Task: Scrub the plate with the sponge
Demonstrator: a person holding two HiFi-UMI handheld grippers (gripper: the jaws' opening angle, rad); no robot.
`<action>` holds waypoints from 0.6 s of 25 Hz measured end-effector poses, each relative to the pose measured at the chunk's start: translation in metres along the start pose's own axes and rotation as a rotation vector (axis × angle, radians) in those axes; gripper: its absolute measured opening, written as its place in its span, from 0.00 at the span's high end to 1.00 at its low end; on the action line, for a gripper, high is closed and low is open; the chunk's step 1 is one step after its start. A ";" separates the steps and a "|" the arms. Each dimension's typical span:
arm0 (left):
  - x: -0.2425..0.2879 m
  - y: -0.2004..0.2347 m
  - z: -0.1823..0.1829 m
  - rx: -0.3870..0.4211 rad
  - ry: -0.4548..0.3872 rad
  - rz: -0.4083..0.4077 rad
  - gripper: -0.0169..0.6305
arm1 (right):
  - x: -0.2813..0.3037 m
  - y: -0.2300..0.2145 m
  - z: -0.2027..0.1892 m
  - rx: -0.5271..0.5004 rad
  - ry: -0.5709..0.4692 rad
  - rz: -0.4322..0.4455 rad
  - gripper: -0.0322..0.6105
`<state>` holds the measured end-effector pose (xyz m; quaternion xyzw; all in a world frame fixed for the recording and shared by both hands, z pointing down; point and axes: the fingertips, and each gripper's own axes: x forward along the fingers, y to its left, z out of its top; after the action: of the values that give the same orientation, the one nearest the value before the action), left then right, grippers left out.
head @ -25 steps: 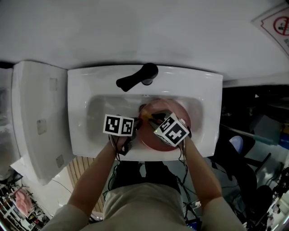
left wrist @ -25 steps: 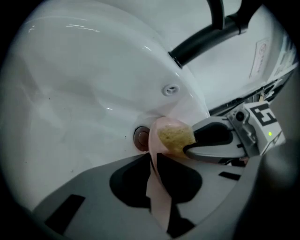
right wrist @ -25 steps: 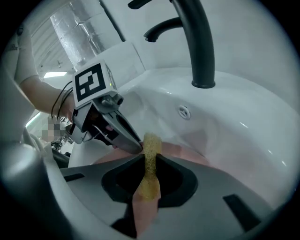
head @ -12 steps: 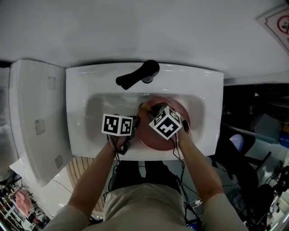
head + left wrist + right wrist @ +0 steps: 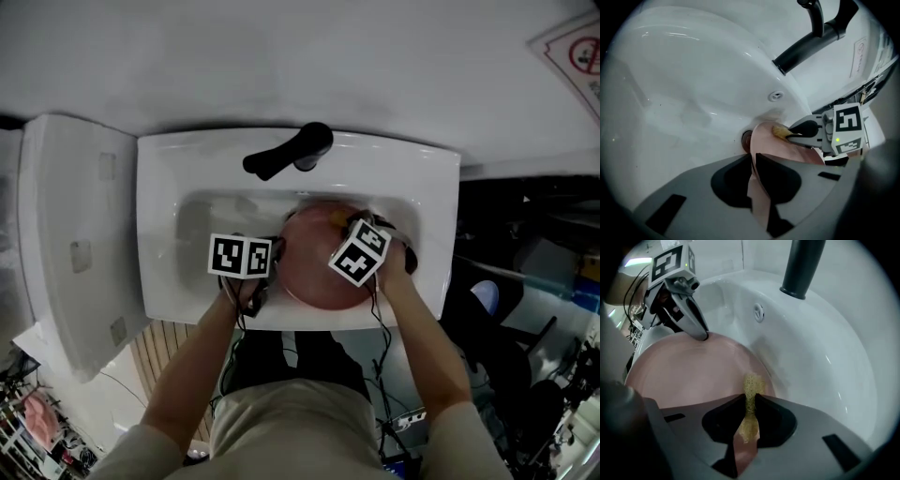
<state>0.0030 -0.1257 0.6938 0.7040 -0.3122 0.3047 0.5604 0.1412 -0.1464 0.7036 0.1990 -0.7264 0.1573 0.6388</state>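
The pink plate [image 5: 317, 272] sits in the white sink [image 5: 161, 234], in the basin just in front of the black faucet [image 5: 286, 157]. My left gripper [image 5: 752, 161] has just been closing. It is now clenched on the plate's rim, on the edge below the faucet's spout tip. My right gripper [image 5: 751, 401] pinches the yellow sponge [image 5: 751, 392]. It presses the sponge against the plate's edge nearest the faucet's base, close to the basin wall.

Round pink plate [image 5: 314, 272] in white sink [image 5: 187, 159], yellow sponge [image 5: 751, 386] at its rim
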 end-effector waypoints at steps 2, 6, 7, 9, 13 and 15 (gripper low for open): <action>-0.001 0.001 0.001 -0.003 -0.004 0.010 0.92 | -0.007 0.005 -0.014 0.016 0.022 0.016 0.84; -0.002 0.002 0.001 -0.013 -0.015 0.020 0.93 | -0.031 0.026 -0.039 0.052 0.052 0.115 0.85; -0.003 0.002 0.001 -0.013 -0.018 0.023 0.93 | -0.038 0.034 -0.044 0.058 0.052 0.154 0.85; -0.004 0.003 0.001 -0.014 -0.025 0.028 0.93 | -0.053 0.054 -0.048 0.070 0.037 0.244 0.85; -0.005 0.004 0.000 -0.028 -0.033 0.026 0.93 | -0.079 0.102 -0.042 0.045 -0.039 0.407 0.85; -0.006 0.004 -0.001 -0.034 -0.035 0.027 0.93 | -0.084 0.124 -0.032 0.020 -0.073 0.449 0.85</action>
<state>-0.0042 -0.1249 0.6912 0.6952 -0.3365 0.2945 0.5628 0.1173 -0.0158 0.6275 0.0444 -0.7735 0.2953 0.5591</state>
